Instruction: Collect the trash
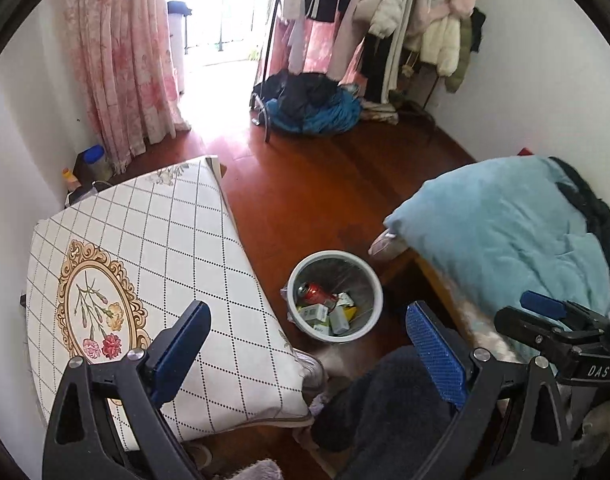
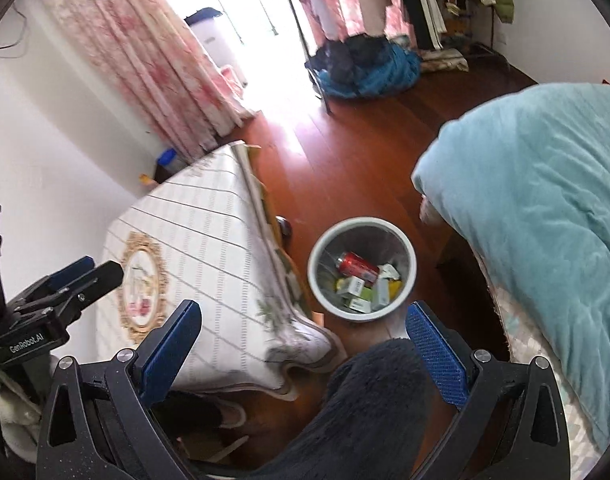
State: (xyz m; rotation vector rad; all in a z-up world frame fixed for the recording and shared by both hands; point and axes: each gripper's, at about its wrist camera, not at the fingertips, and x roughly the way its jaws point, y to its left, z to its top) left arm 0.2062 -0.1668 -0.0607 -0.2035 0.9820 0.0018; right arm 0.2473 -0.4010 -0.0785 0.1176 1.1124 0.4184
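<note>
A round grey waste bin (image 1: 372,280) stands on the wooden floor between the table and the bed; it also shows in the right wrist view (image 2: 409,248). Inside lie a red soda can (image 1: 316,292) (image 2: 357,265) and several small cartons and wrappers (image 1: 329,316) (image 2: 365,292). My left gripper (image 1: 307,326) is open and empty, held above the table edge and the bin. My right gripper (image 2: 305,326) is open and empty, above the bin's near side. Each gripper shows at the edge of the other's view.
A table with a white checked floral cloth (image 1: 153,264) (image 2: 209,240) is at the left. A bed with a teal blanket (image 1: 505,232) (image 2: 545,208) is at the right. The person's dark fleece knee (image 1: 385,400) (image 2: 369,400) is below. A clothes pile (image 1: 313,104) and hanging coats stand at the back.
</note>
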